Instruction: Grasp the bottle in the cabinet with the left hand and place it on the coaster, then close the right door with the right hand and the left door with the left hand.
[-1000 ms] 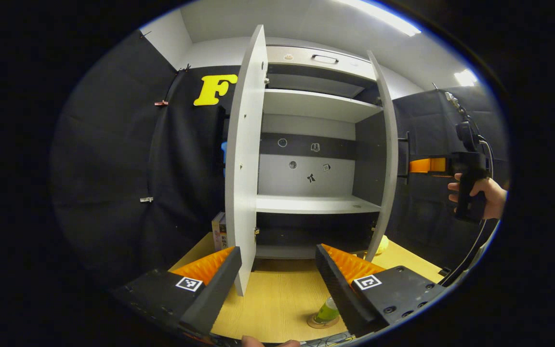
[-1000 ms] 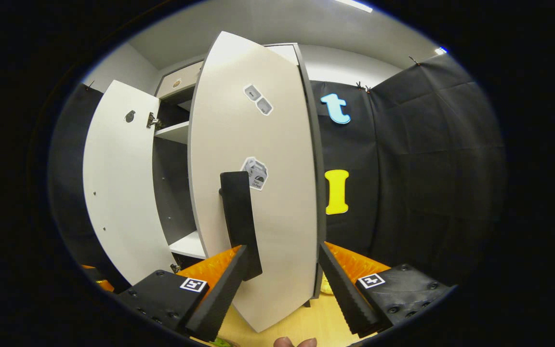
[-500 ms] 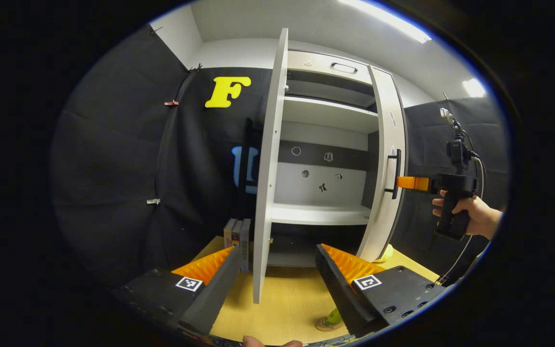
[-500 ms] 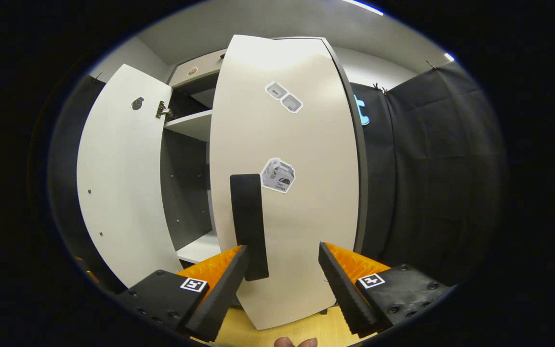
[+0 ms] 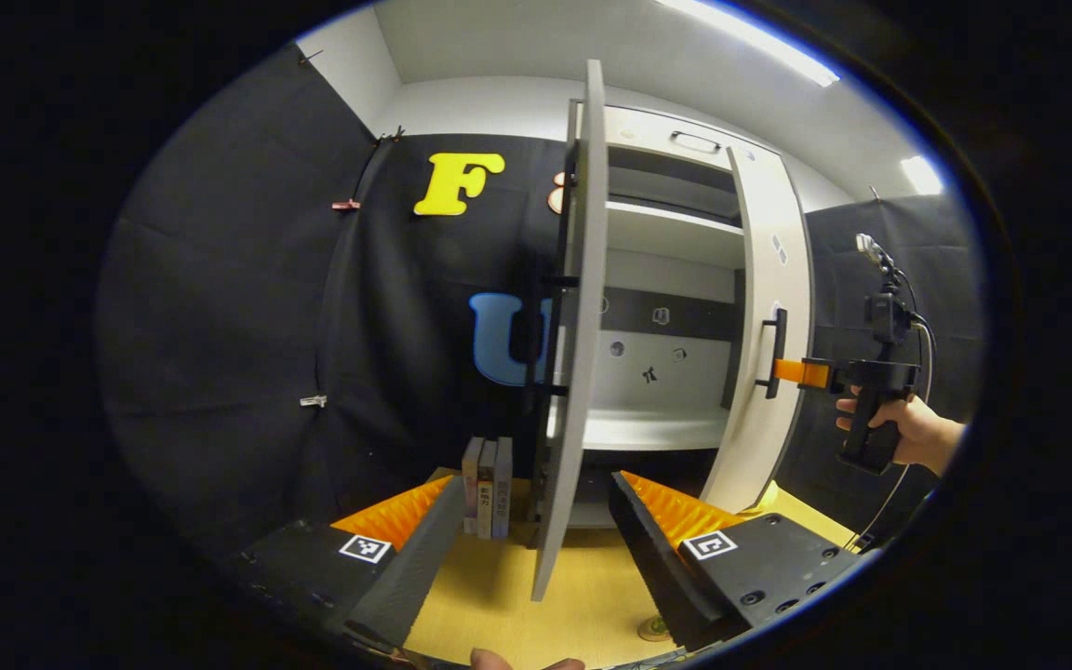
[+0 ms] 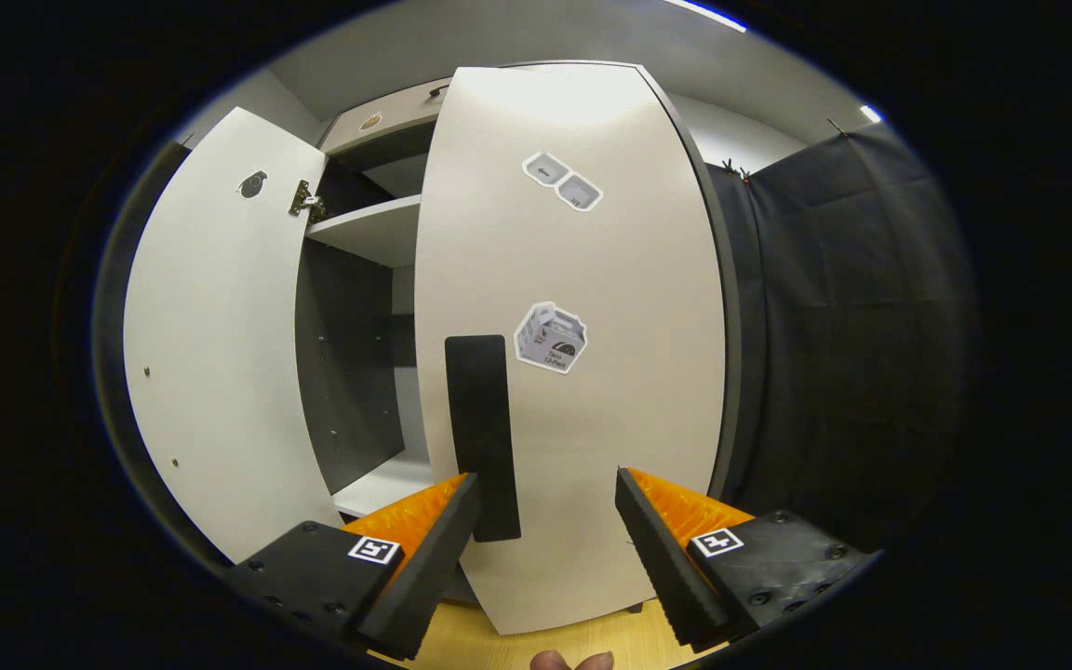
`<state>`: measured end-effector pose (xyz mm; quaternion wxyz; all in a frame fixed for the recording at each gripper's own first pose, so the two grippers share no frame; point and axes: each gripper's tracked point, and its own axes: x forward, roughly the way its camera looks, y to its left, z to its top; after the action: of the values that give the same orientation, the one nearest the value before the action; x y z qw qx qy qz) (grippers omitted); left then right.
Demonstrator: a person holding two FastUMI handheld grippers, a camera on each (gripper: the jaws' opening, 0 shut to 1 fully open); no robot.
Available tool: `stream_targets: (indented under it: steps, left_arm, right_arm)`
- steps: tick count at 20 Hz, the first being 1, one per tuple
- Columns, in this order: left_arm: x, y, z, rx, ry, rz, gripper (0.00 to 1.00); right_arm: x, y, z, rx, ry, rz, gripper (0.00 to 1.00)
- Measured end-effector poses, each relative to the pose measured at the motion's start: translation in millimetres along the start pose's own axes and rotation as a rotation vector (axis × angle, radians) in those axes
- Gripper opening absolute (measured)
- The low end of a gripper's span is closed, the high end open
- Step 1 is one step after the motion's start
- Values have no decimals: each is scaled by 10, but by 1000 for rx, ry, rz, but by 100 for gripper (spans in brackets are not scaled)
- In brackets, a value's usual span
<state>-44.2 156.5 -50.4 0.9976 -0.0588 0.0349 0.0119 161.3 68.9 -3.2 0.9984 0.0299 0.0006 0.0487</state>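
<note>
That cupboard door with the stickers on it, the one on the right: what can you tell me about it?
The right door is a tall, flat, pale grey panel, smooth like laminated board, with a darker edge. It carries a black vertical bar handle and three small stickers. It stands partly closed, with a gap to the cupboard interior on its handle side. The right hand-held gripper is open just before it, its left finger beside the handle's lower end; actual contact is unclear.

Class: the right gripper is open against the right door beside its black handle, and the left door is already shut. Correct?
Not quite: the left door is open, as the right gripper view shows. The right gripper is open at the right door, beside its handle.
</note>
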Motion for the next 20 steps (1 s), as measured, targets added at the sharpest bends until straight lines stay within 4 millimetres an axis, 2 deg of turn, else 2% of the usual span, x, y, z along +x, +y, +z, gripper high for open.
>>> stream_targets:
  steps: [2, 4, 8, 10, 12, 14, 15, 17, 18, 20]
  left_arm:
    - [70, 146, 36, 8, -3, 25, 98]
    - [225, 281, 139, 2, -7, 40, 98]
    - [633, 507, 372, -10, -29, 71, 98]
    - [738, 559, 534, 9, -57, 81, 96]
    - [810, 554, 629, 28, -70, 80, 94]
    - [912, 543, 601, 35, -54, 77, 94]
    - [957, 476, 584, 28, -44, 56, 94]
    - [945, 420, 574, 27, -43, 52, 94]
    - [930, 391, 578, 35, -42, 42, 90]
    - [885, 289, 566, 39, -38, 36, 93]
  right_arm:
    - [22, 9, -2, 1, 10, -10, 98]
    - [7, 18, -3, 1, 14, -16, 98]
    - [-213, 47, -26, -6, 32, -4, 98]
    - [-345, 23, -8, -27, 28, 1, 98]
    - [-456, 0, 11, -38, 27, 6, 98]
    - [-525, -27, 20, -56, 25, 5, 98]
    - [-555, -38, 23, -68, 23, 6, 98]
    - [-607, -76, 24, -87, 20, 4, 97]
    - [-638, -88, 18, -90, 23, 6, 96]
    - [-664, -105, 14, -88, 25, 9, 96]
